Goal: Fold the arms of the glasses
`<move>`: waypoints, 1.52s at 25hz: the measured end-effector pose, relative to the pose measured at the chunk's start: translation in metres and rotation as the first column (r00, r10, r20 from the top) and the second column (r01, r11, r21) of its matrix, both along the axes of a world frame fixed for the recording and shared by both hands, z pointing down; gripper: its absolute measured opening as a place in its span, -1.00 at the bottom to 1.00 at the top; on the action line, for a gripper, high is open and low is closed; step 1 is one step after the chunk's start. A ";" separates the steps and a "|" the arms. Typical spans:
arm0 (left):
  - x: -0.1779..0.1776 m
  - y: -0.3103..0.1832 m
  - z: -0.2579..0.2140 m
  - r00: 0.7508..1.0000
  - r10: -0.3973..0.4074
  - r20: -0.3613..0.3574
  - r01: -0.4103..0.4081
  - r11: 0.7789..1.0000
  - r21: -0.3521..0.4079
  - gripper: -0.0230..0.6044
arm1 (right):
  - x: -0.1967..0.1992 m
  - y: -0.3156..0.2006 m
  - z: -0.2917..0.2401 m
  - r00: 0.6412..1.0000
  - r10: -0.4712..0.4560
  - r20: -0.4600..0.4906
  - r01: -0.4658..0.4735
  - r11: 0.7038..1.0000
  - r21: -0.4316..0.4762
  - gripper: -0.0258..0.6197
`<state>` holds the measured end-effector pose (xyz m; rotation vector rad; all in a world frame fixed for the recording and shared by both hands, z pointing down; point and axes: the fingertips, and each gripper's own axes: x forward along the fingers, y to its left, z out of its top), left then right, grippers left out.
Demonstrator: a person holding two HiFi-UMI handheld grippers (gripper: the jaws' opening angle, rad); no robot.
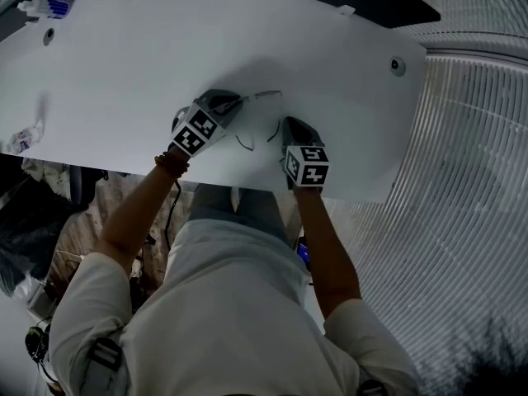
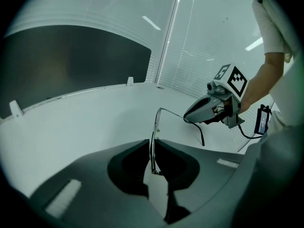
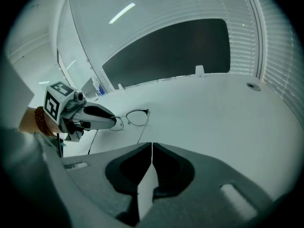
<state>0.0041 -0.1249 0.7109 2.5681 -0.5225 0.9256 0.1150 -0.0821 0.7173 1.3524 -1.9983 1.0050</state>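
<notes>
Thin-rimmed glasses lie mid-table on the white table. My left gripper is shut on the front frame; in the left gripper view the rim runs straight into the closed jaws. My right gripper is shut on one temple arm, seen as a thin line entering its closed jaws. That arm's curved ear tip hangs past the right gripper. The right gripper view shows one lens free and the left gripper over the other.
A round grommet sits near the table's right end and another at far left. Small clips stand on the back edge. A small item lies at the left edge. The person stands against the near edge.
</notes>
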 end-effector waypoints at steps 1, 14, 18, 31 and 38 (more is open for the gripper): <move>0.001 0.000 0.000 1.000 0.000 -0.001 0.000 1.000 0.000 -0.80 | -0.004 0.001 0.000 1.000 -0.009 0.002 0.009 1.000 -0.001 -0.90; 0.010 0.009 0.001 0.999 0.035 -0.014 -0.035 0.999 -0.014 -0.79 | -0.032 -0.005 0.002 0.997 -0.070 0.026 0.070 0.998 0.002 -0.90; 0.016 0.012 0.002 0.999 0.042 -0.020 -0.042 0.999 -0.022 -0.79 | -0.040 -0.009 0.001 0.996 -0.084 0.034 0.084 0.996 0.008 -0.90; 0.022 0.021 -0.001 0.997 0.070 -0.020 -0.071 0.997 -0.025 -0.79 | -0.055 -0.015 0.000 0.993 -0.113 0.040 0.113 0.993 0.018 -0.90; 0.022 0.018 0.002 0.998 0.062 -0.008 -0.062 0.998 -0.006 -0.85 | -0.039 -0.006 0.001 0.996 -0.085 0.018 0.085 0.996 0.001 -0.90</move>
